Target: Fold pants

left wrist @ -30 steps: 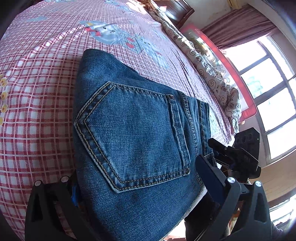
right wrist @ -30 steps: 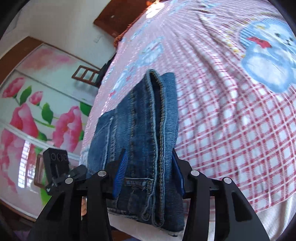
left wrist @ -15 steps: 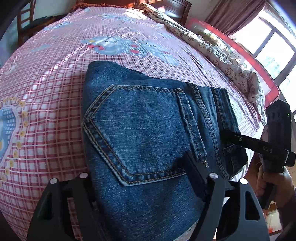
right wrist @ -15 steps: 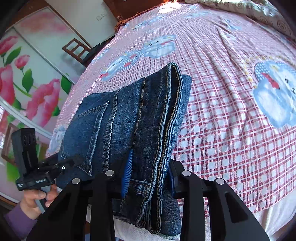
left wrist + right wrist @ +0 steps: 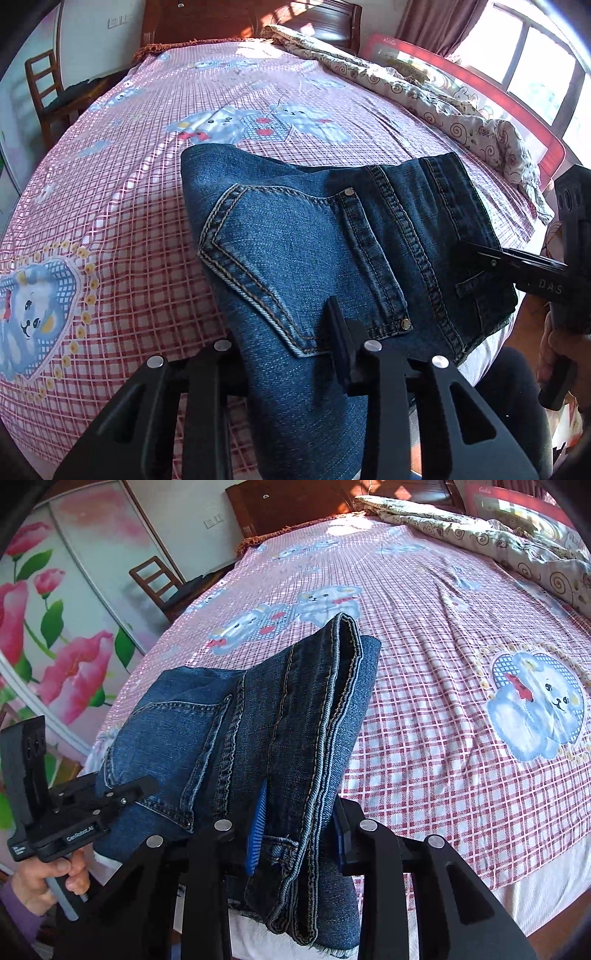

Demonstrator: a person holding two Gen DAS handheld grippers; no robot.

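Folded blue jeans [image 5: 295, 240] lie at the near edge of the pink checked bed sheet [image 5: 110, 184], back pocket up. My left gripper [image 5: 284, 332] is closing its jaws on the left near part of the bundle, pads pressing the denim, and it also shows at the left of the right wrist view [image 5: 144, 786]. My right gripper [image 5: 299, 827] is shut on the thick seamed edge of the jeans [image 5: 229, 731], blue pads on either side. Its black fingers [image 5: 480, 254] reach onto the jeans' right side in the left wrist view. The gripped edge hangs a little off the bed.
A crumpled patterned quilt [image 5: 424, 92] runs along the bed's far right side by a red rail [image 5: 406, 48]. A wooden chair [image 5: 48, 92] stands to the left, near a flower-printed wardrobe [image 5: 55, 627]. A person's hand [image 5: 37, 882] holds the left gripper.
The left jaws went from wide apart to pressed on the denim. The right jaws narrowed on the seamed edge. Both grippers rose and rolled level, lifting the jeans' near edge.
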